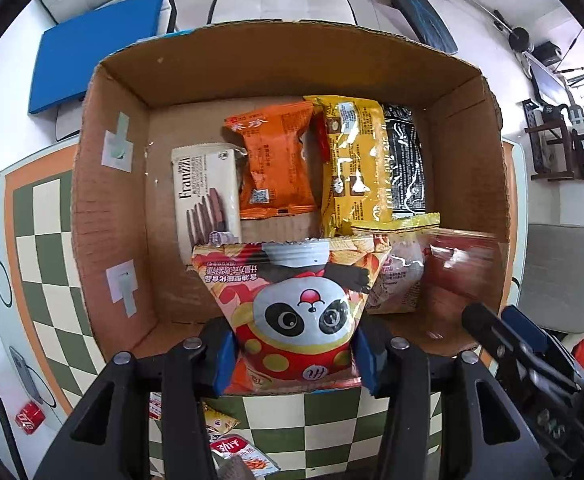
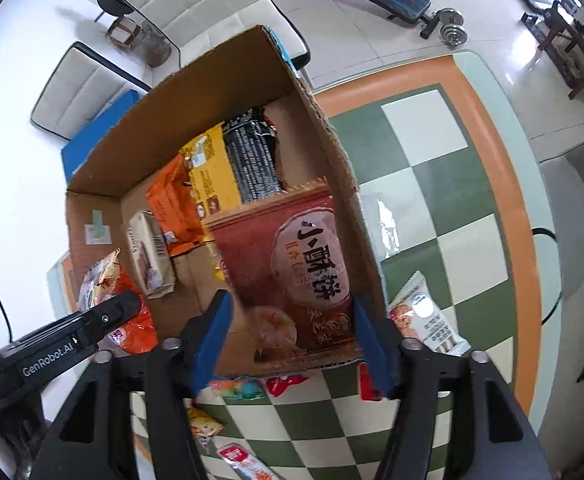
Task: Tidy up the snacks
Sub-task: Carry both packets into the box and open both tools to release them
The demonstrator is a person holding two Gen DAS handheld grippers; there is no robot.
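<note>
Both hands were loading the open brown cardboard box (image 1: 116,200). The left gripper (image 1: 292,354) had its jaws clamped on a panda-printed red-and-yellow snack bag (image 1: 296,304); the right gripper (image 2: 290,334) had its jaws clamped on a reddish-brown biscuit packet (image 2: 292,264). Next, I judged, each needed lowering into free floor space before the jaws parted.

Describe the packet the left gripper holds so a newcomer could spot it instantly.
Find the open cardboard box on the checkered tablecloth. At its near edge, the left gripper is shut on the panda snack bag. Unlike the neighbouring packets, it shows a cartoon panda face above red with yellow dots.
</note>
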